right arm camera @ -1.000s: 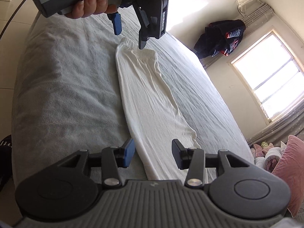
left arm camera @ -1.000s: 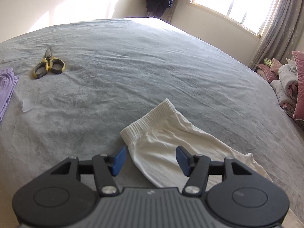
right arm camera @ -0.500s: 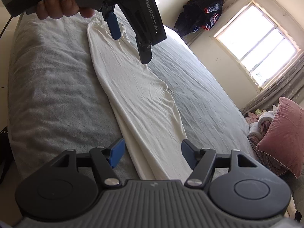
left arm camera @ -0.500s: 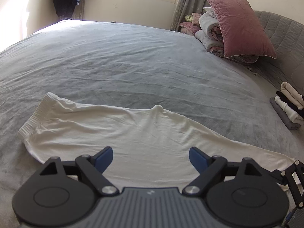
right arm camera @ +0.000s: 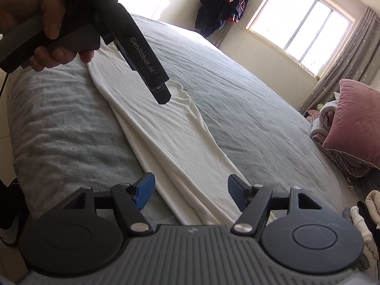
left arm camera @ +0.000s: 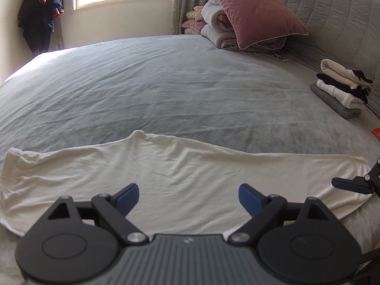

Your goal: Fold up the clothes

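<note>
A long white garment [left arm camera: 180, 178], folded lengthwise, lies flat along the near edge of the grey bed [left arm camera: 178, 85], its ribbed waistband at the left. My left gripper [left arm camera: 188, 196] is open and empty, hovering over the garment's middle. My right gripper [right arm camera: 188, 191] is open and empty over the garment's narrow end [right arm camera: 190, 156]. The left gripper also shows in the right wrist view [right arm camera: 142, 61], held in a hand above the garment. One blue finger of the right gripper [left arm camera: 349, 183] shows at the right edge of the left wrist view.
A stack of folded clothes [left arm camera: 342, 87] sits at the bed's right edge by the grey headboard [left arm camera: 332, 23]. A pink pillow [left arm camera: 254, 11] and rolled bedding lie at the far end. A dark jacket [left arm camera: 39, 16] hangs beside the window. A red card [left arm camera: 376, 134] lies at the far right.
My left gripper has moved from the waistband end towards the garment's middle and turned right, and its jaws have opened wider. My right gripper has also opened wider over the narrow end.
</note>
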`<action>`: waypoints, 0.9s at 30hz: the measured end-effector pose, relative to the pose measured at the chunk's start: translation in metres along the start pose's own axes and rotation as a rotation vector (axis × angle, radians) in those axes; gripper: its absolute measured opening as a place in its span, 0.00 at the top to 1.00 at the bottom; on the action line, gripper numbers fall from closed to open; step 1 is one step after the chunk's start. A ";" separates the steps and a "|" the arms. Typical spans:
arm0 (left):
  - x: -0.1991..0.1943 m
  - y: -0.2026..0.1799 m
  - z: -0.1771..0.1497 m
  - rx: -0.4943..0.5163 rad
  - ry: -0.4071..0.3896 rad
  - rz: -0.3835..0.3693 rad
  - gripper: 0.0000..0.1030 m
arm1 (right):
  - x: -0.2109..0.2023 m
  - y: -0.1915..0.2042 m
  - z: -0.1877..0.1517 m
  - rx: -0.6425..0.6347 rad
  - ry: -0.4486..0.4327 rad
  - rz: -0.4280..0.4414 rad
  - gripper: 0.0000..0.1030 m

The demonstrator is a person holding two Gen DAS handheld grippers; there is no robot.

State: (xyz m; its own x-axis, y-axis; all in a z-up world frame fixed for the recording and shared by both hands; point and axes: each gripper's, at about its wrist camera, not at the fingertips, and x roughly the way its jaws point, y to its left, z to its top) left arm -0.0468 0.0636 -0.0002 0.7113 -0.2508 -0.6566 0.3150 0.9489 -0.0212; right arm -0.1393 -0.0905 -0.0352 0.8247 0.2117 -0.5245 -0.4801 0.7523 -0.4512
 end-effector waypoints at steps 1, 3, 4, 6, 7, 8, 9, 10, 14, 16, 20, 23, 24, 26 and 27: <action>0.002 -0.003 -0.001 0.006 -0.002 0.000 0.11 | -0.004 -0.002 -0.001 0.008 -0.008 -0.002 0.31; 0.005 -0.008 -0.002 0.015 -0.007 -0.001 0.11 | -0.009 -0.008 -0.004 0.039 -0.014 0.003 0.31; 0.006 -0.011 -0.003 0.019 -0.009 -0.002 0.11 | -0.013 -0.012 -0.008 0.061 -0.013 0.007 0.31; 0.008 -0.015 -0.002 0.024 -0.017 -0.007 0.11 | -0.018 -0.021 -0.012 0.105 -0.007 0.012 0.31; 0.009 -0.017 -0.002 0.028 -0.020 -0.008 0.11 | -0.020 -0.025 -0.015 0.123 -0.005 0.010 0.31; 0.008 -0.020 -0.001 0.035 -0.024 -0.005 0.11 | -0.021 -0.028 -0.018 0.141 -0.001 0.005 0.31; 0.007 -0.022 0.000 0.042 -0.029 -0.002 0.11 | -0.023 -0.032 -0.021 0.160 0.003 0.001 0.31; 0.006 -0.025 0.001 0.054 -0.037 -0.002 0.11 | -0.024 -0.035 -0.025 0.175 0.010 -0.005 0.31; -0.002 -0.042 0.004 0.116 -0.077 -0.023 0.11 | -0.027 -0.047 -0.039 0.238 0.041 -0.021 0.32; -0.007 -0.052 0.005 0.155 -0.100 -0.032 0.11 | -0.030 -0.054 -0.046 0.270 0.050 -0.023 0.32; -0.013 -0.066 0.002 0.215 -0.127 -0.031 0.11 | -0.036 -0.069 -0.057 0.355 0.054 -0.013 0.32; -0.017 -0.076 -0.001 0.250 -0.136 -0.030 0.11 | -0.035 -0.077 -0.060 0.423 0.062 0.010 0.32; -0.018 -0.079 -0.002 0.262 -0.140 -0.030 0.11 | -0.034 -0.078 -0.060 0.435 0.063 0.015 0.32; -0.021 -0.085 -0.004 0.285 -0.146 -0.029 0.11 | -0.034 -0.079 -0.059 0.431 0.058 0.014 0.32; -0.022 -0.088 -0.005 0.296 -0.150 -0.029 0.11 | -0.034 -0.079 -0.059 0.429 0.055 0.013 0.32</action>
State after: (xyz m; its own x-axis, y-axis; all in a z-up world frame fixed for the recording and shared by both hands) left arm -0.0933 -0.0137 0.0124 0.7768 -0.3233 -0.5404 0.4901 0.8493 0.1963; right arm -0.1470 -0.1940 -0.0238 0.7963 0.1981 -0.5715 -0.3133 0.9433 -0.1095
